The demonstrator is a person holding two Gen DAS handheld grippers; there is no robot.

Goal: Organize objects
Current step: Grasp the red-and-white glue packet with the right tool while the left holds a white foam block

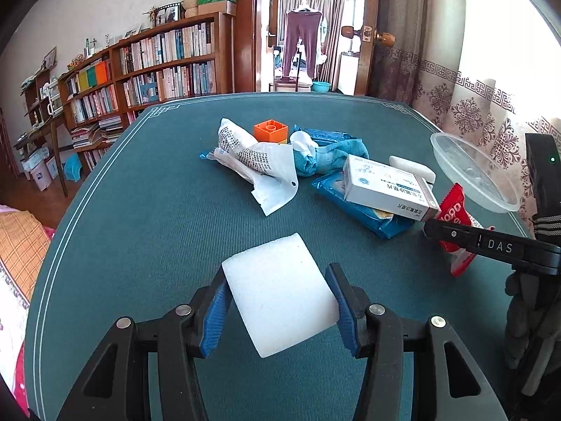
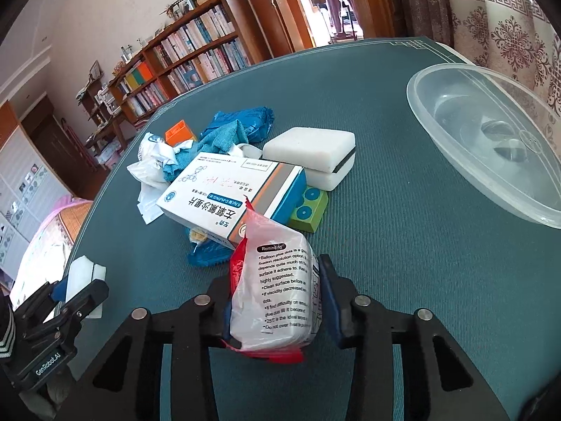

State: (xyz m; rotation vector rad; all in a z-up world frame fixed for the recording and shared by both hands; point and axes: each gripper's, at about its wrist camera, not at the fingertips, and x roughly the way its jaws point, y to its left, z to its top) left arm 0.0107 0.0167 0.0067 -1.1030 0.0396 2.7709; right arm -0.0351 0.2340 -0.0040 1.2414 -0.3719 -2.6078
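The worktop [image 1: 140,245] is covered with a dark green cloth with a pale line border. At its far right side a clear plastic basin [image 2: 491,133] stands apart from the other things. Near the middle lies a loose heap: a blue towel [image 1: 326,154], a white printed bag [image 1: 252,161], and a blue packet [image 1: 357,207] with a white medicine box [image 2: 224,200] lying on top of it. Just beside the box there is a white sponge block [image 2: 312,156], and in front of it a small green block [image 2: 310,210] with blue round studs. An orange block [image 1: 270,130] stands behind the heap.

The left gripper [image 1: 278,310] is low over the near part of the worktop, and its blue pads are pressed on both sides of a white foam piece [image 1: 280,294]. The right gripper [image 2: 273,301] is closed around a red and white packet [image 2: 277,287], which has English text printed on it; the packet stands between the pads, near the medicine box.
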